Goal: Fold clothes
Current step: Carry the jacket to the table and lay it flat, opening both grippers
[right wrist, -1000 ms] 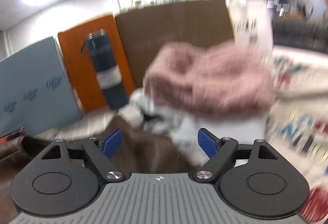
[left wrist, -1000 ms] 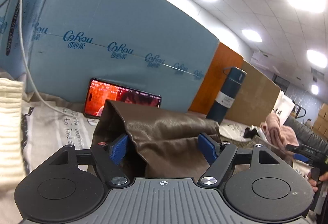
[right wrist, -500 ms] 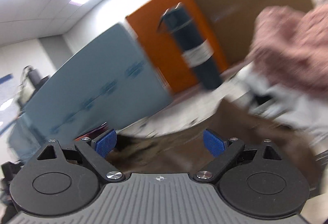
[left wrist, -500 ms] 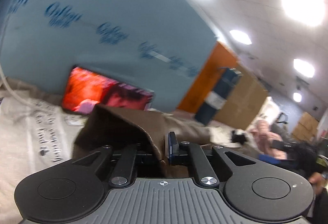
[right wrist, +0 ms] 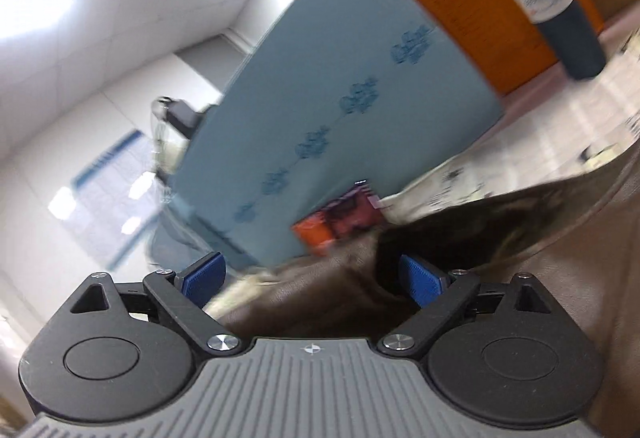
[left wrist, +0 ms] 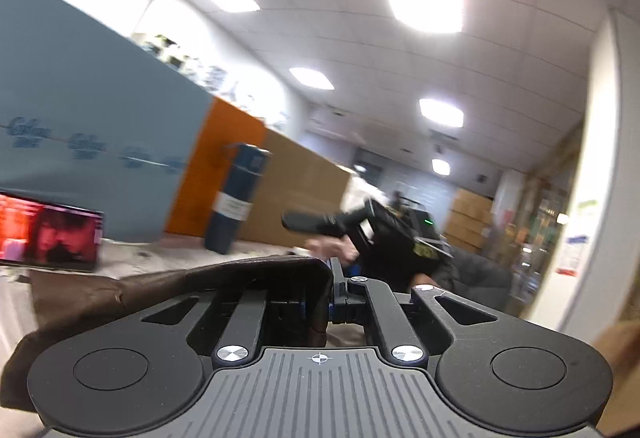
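Observation:
A dark brown leather-like garment drapes over my left gripper, which is shut on a fold of it and holds it up. In the left wrist view the right gripper shows as a black device in a hand beyond the cloth. In the right wrist view my right gripper is open, its blue pads on either side of the brown garment's edge, tilted steeply.
A blue foam board, an orange panel and a brown board stand at the back. A dark blue flask stands before them. A phone with a lit red screen leans on the blue board. Printed cloth covers the table.
My left gripper shut on the brown garment and lifted it, swinging right. My right gripper swung left from the pink clothes pile to the brown garment's edge, staying open.

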Motion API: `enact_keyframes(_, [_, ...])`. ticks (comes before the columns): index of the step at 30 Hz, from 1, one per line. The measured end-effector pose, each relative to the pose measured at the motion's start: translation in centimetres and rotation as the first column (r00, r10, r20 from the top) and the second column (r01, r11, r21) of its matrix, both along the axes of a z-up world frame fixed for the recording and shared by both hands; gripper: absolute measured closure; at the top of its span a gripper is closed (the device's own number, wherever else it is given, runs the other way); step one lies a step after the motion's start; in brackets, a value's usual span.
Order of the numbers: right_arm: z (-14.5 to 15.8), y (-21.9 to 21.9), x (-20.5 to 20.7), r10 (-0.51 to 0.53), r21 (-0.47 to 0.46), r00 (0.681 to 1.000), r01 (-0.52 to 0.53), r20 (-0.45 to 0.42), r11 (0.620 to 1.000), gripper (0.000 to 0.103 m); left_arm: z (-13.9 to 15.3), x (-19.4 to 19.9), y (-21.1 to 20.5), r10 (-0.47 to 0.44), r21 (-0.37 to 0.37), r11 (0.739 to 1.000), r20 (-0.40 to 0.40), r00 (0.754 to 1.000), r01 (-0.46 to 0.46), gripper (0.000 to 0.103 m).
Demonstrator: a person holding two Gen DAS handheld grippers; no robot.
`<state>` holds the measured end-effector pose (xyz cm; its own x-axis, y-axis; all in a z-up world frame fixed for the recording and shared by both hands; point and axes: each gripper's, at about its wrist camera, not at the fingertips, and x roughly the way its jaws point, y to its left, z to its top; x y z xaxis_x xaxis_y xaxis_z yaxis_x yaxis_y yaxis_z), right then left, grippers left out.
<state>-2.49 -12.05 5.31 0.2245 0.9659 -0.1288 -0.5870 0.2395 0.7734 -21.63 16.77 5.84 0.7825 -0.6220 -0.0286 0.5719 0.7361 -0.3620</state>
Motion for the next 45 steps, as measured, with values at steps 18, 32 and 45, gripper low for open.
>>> enact_keyframes(18, [6.3,-11.2,-21.1,-0.168,0.103,0.944,0.144,0.285,0.984,0.018,1.4,-8.9,-4.4,-0.317,0.069,0.948,0.173,0.932,0.310,0.095])
enact_keyframes(32, [-1.0,-17.2,-31.8,-0.182,-0.144,0.960,0.215,0.214,0.966,0.015,-5.3,-13.3,-5.3,-0.296,0.152,0.937,-0.139,0.945,0.316,0.076])
enact_keyframes(45, [-0.8,-23.2,-29.3,-0.397,-0.216,0.868,0.466,0.298,0.858,0.006,-5.6,-15.7,-1.1,0.176,0.335,0.938,-0.242,0.954,-0.088,0.019])
